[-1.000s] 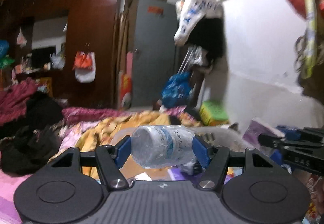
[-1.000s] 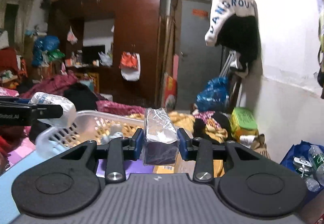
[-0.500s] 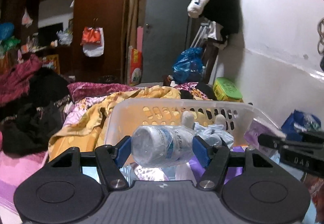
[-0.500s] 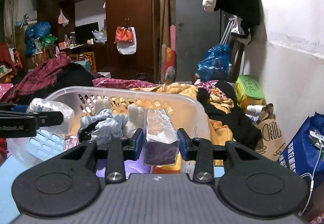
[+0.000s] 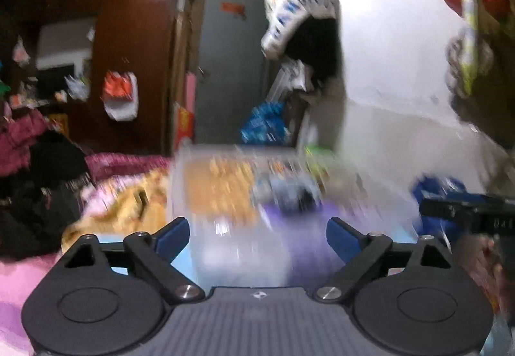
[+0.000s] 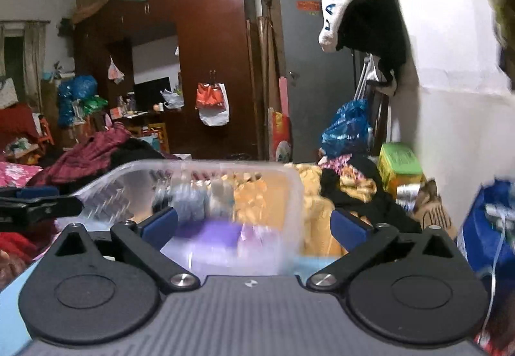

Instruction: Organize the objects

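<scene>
A translucent white plastic basket point(image 6: 289, 188) stands just ahead, blurred by motion; it also shows in the left wrist view point(image 5: 180, 182). Bluish-grey cloth point(image 6: 190, 198) and purple items point(image 6: 219, 233) lie inside it. My left gripper point(image 5: 257, 235) is open and empty, right at the basket's near side. My right gripper point(image 6: 254, 224) is open and empty, at the basket's near rim. The clear bottle and the dark wrapped block are not clearly visible; blur hides the basket's contents.
Yellow bedding point(image 6: 322, 211) and black clothes point(image 6: 363, 195) lie to the right of the basket. A blue bag point(image 6: 489, 227) is at the far right by the white wall. Dark clothes point(image 5: 48, 182) are piled to the left. A wardrobe and door stand behind.
Both grippers have opened. The clear bottle has left the left jaws and the wrapped block has left the right jaws. Both views have tilted up and are blurred by motion.
</scene>
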{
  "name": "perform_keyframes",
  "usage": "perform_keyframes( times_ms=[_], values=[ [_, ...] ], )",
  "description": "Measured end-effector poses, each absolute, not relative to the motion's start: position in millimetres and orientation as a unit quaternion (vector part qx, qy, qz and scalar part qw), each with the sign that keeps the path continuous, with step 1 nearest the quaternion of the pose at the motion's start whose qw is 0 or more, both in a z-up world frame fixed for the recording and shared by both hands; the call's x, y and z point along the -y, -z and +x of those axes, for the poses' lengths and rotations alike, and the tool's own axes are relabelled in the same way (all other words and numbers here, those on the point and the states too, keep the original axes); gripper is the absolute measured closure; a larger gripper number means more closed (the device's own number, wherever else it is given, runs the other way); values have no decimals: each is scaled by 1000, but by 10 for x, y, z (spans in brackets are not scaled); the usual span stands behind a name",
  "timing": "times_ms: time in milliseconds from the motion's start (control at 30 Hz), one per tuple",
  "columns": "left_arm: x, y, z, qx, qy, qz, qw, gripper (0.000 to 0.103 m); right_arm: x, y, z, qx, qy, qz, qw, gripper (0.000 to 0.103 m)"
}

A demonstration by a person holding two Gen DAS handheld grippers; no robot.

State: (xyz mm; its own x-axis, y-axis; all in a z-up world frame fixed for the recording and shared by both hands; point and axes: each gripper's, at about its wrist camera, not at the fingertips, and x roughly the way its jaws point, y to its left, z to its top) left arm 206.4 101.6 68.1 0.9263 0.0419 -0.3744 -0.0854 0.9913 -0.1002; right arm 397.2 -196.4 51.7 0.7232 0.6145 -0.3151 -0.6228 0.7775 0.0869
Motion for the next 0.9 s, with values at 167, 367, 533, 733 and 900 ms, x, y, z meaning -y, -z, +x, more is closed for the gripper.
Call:
perform_keyframes(
  times_ms=[167, 367, 533, 733, 900],
  values=[
    [-1004, -241, 1684, -235, -39, -50, 970, 9, 2304, 35, 3687, -228, -328, -5, 917, 0],
    [-1153, -40, 1842, -294, -18, -74, 953, 9, 2209, 344, 3657, -300, -339, -47, 890, 0],
    [-1183, 102, 1953, -322, 12, -86, 943, 9, 2113, 396, 3697, -311, -363, -55, 876, 9],
    [-1147, 136, 1988, -322, 30, -60, 945, 9, 1954, 450, 3599, -301, -358, -102, 878, 19],
    [-940, 153, 1979, -319, 40, -5, 947, 31, 1938, 458, 3547, -291, -364, -111, 878, 31]
  ],
)
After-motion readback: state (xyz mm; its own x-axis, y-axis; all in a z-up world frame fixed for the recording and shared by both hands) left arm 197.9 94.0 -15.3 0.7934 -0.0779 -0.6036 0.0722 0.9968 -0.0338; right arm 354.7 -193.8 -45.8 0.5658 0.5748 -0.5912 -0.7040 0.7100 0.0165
